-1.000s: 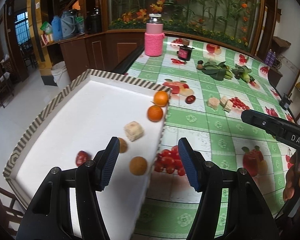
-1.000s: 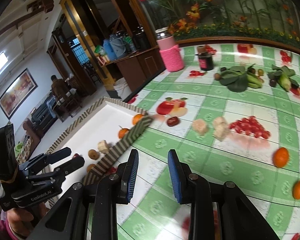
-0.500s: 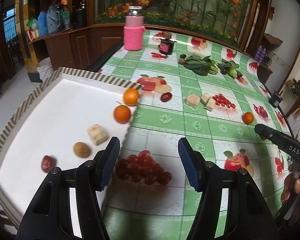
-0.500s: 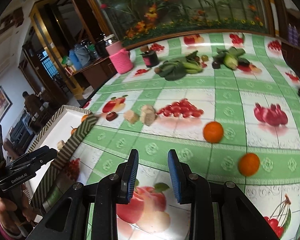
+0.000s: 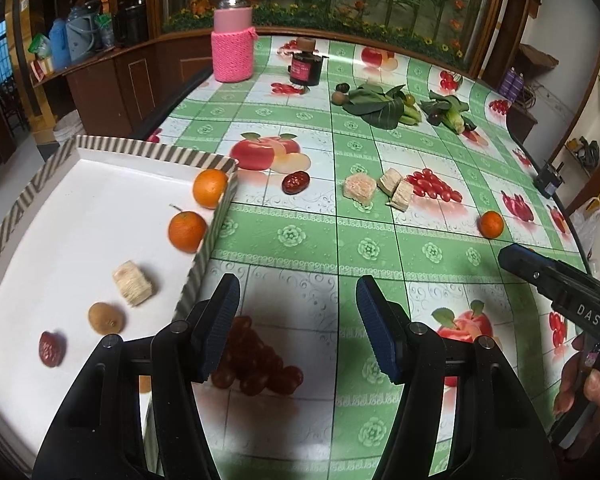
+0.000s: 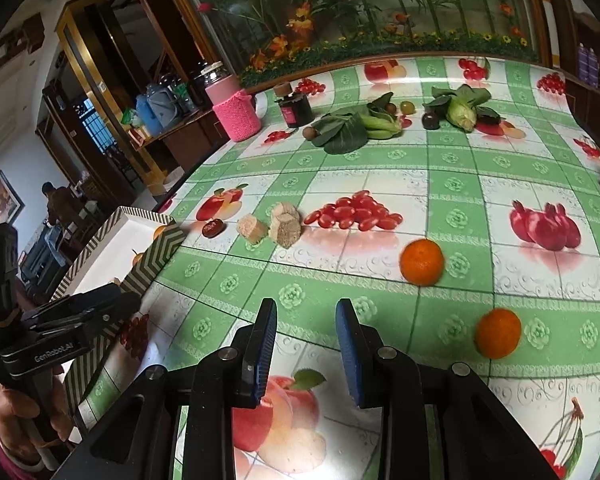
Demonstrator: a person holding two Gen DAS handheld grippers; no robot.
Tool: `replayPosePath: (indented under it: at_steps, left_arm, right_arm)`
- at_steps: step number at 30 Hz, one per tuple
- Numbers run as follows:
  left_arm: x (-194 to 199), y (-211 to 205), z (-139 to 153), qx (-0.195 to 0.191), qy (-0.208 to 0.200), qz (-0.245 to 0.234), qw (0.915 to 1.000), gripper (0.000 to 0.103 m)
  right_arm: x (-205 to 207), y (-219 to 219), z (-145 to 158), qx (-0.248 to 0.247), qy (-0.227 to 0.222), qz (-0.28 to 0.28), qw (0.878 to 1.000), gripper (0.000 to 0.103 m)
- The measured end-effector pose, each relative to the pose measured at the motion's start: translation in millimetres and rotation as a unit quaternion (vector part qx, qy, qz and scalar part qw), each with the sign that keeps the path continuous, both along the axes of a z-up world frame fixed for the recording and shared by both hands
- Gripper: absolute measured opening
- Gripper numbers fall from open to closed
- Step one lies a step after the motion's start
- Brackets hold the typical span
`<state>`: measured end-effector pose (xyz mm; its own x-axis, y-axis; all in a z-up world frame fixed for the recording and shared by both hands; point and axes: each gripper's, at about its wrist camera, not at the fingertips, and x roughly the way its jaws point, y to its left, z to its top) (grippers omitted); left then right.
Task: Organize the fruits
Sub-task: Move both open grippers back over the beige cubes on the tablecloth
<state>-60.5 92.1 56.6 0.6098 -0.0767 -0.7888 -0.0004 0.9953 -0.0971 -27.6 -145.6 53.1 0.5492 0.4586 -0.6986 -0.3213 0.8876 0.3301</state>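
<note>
The left claw hangs over the bench just beside the striped tray, jaws apart and empty. The tray holds two oranges, a kiwi and a red date. The right claw stands narrowly apart, gripping nothing; two loose oranges lie on the bench ahead and to its right.

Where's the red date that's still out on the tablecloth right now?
The red date lies on the tablecloth just right of the striped tray's far corner in the left wrist view, with the tan cube further right of it.
</note>
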Motion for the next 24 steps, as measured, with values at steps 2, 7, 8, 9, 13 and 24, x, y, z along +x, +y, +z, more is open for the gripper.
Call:
replayPosePath:
  at_steps: [2, 7, 8, 9, 13, 24]
  left_arm:
    - [7.7, 0.4, -0.6, -0.001, 0.005, 0.001, 1.0, 0.061]
    - [29.1, 2.4, -2.7, -0.006, 0.019, 0.005, 0.9998, 0.061]
    - [32.6, 1.7, -3.5, -0.004, 0.021, 0.004, 0.9998, 0.061]
    - [35.4, 0.5, -4.4, -0.003, 0.022, 0.003, 0.9997, 0.061]
    - [46.5, -0.5, -7.9, 0.002, 0.029, 0.003, 0.9996, 0.061]
    - [76.1, -4.3, -13.7, 0.013, 0.042, 0.008, 0.999, 0.061]
  right_arm:
    - [4.0, 6.9, 1.3, -0.003, -0.001, 0.008, 1.0, 0.03]
    - [18.7, 29.0, 0.7, -0.018, -0.006, 0.04, 0.999, 0.03]
    - [21.4, 31.5, -0.4, -0.022, -0.006, 0.044, 0.999, 0.03]
    - [26.5, 35.6, -2.4, -0.029, -0.003, 0.049, 0.998, 0.03]
    - [42.6, 43.4, -8.2, -0.038, 0.001, 0.064, 0.997, 0.03]
    - [88.0, 64.3, -23.4, -0.054, 0.003, 0.11, 0.992, 0.035]
